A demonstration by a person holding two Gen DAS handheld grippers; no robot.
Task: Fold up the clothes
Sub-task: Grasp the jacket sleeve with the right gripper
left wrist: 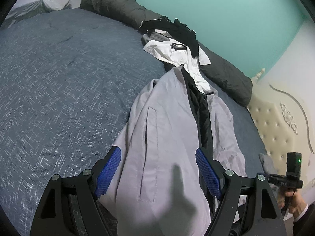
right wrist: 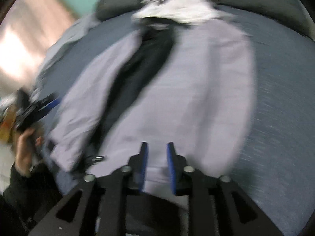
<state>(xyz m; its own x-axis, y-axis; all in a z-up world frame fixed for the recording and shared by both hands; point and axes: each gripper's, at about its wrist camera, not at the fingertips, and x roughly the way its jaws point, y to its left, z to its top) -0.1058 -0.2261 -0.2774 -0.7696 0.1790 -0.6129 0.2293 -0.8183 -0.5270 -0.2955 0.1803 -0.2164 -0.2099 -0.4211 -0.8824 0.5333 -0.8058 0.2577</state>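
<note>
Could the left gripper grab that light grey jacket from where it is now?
Probably yes. The left gripper has its jaws wide apart with the light grey jacket lying right between and beyond them on the blue bedspread; nothing lies between the gripper and the jacket.

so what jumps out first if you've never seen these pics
The pale grey jacket stands out first: it lies open along the blue patterned bedspread, its dark lining showing down the middle. Beyond its collar sits a heap of white and black clothes near the teal wall. The left gripper frames the jacket's hem with its blue fingers wide apart.
</note>
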